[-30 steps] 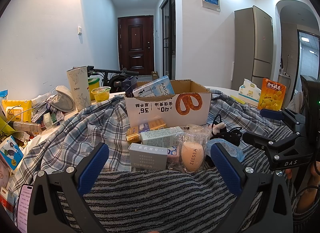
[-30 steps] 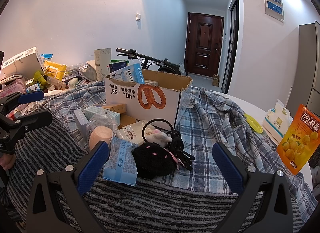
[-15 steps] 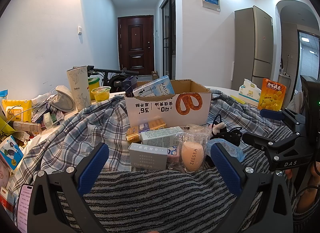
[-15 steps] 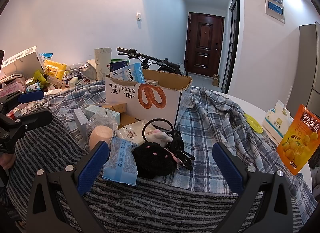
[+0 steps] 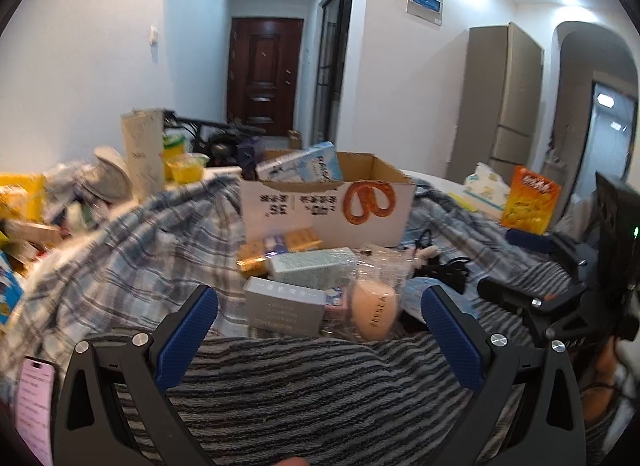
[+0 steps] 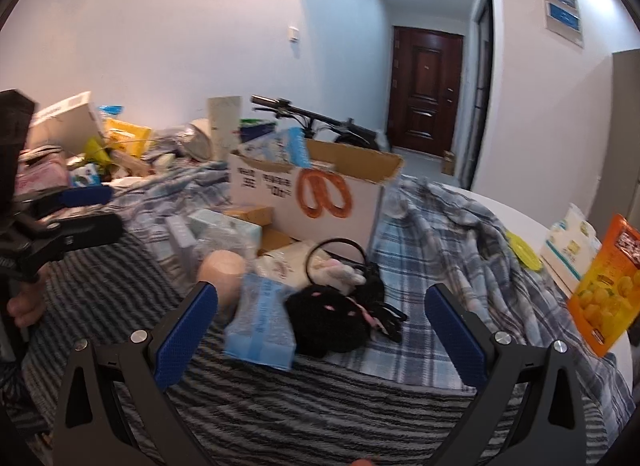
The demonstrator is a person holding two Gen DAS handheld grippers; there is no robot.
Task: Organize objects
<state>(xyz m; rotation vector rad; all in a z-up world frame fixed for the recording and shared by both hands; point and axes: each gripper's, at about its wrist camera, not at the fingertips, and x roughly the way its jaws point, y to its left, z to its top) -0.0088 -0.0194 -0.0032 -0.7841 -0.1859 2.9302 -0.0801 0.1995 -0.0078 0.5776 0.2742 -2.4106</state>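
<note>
An open cardboard box (image 5: 326,205) (image 6: 316,189) with a pretzel print stands on plaid cloth. In front of it lies a pile: a grey box (image 5: 285,308), a pale green box (image 5: 310,266), a gold box (image 5: 280,248), a bagged peach sponge (image 5: 376,310) (image 6: 222,272), a blue packet (image 6: 262,316) and a black plush headband (image 6: 332,316). My left gripper (image 5: 319,316) is open and empty, just short of the grey box. My right gripper (image 6: 321,316) is open and empty, with the blue packet and plush between its fingers' line.
A striped towel (image 5: 304,394) covers the near surface. Clutter of boxes and packets (image 5: 36,201) fills the left side. An orange snack bag (image 6: 608,286) and tissue pack (image 6: 570,244) stand at the right. A bicycle (image 6: 304,117) is behind the box.
Both grippers have moved slightly forward toward the pile, and the views are now blurred by motion. Both stay open and empty.
</note>
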